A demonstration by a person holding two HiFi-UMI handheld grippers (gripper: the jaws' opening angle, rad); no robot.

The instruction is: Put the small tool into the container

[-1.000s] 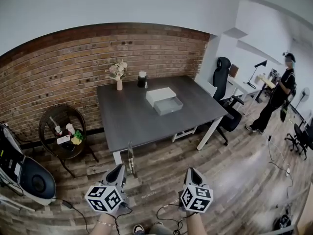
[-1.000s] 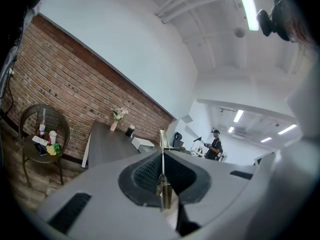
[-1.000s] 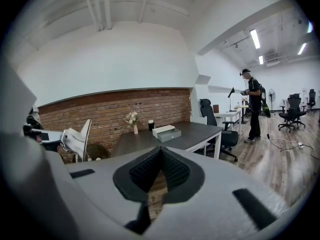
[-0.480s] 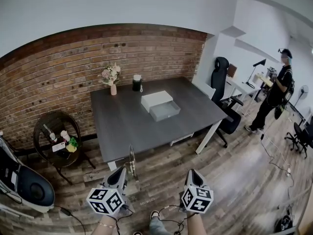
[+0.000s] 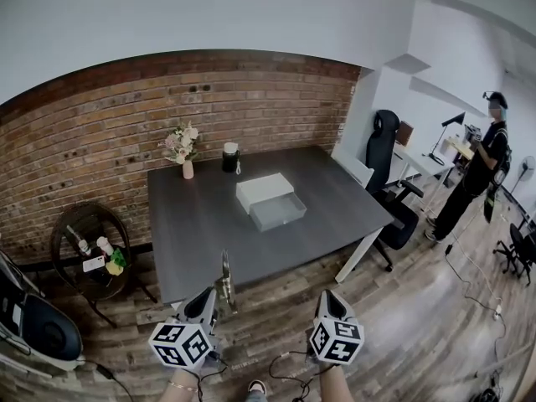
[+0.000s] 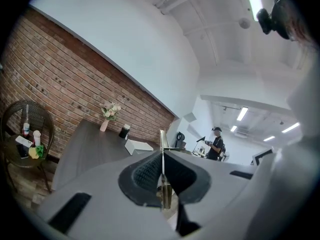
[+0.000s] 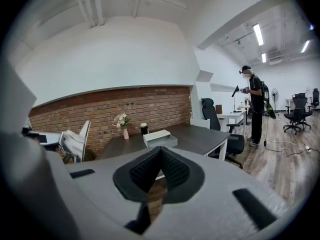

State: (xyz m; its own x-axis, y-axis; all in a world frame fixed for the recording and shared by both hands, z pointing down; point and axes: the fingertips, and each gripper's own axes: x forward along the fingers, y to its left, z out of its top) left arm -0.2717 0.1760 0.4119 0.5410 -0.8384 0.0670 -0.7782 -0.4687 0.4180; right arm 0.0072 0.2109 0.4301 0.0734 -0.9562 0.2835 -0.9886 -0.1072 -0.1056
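A white container (image 5: 265,193) with its grey drawer (image 5: 279,212) pulled open sits on the dark table (image 5: 201,233), well ahead of both grippers. My left gripper (image 5: 209,296) is shut on a thin metal tool (image 5: 224,276) that sticks up past the fingertips. In the left gripper view the tool (image 6: 162,176) is pinched edge-on between the pads, with the container (image 6: 138,146) far beyond. My right gripper (image 5: 328,297) is shut with nothing in it. The right gripper view shows the container (image 7: 159,136) on the table beyond the right gripper (image 7: 160,152).
A vase of flowers (image 5: 182,147) and a dark cup (image 5: 230,157) stand at the table's back edge. A round side table (image 5: 84,254) with bottles is at the left, an office chair (image 5: 391,170) at the right. A person (image 5: 484,164) stands far right. Cables (image 5: 289,360) lie on the wood floor.
The view has moved forward and to the right, so the table now sits lower and further left. Both grippers keep their pose, and the left one still holds the tool.
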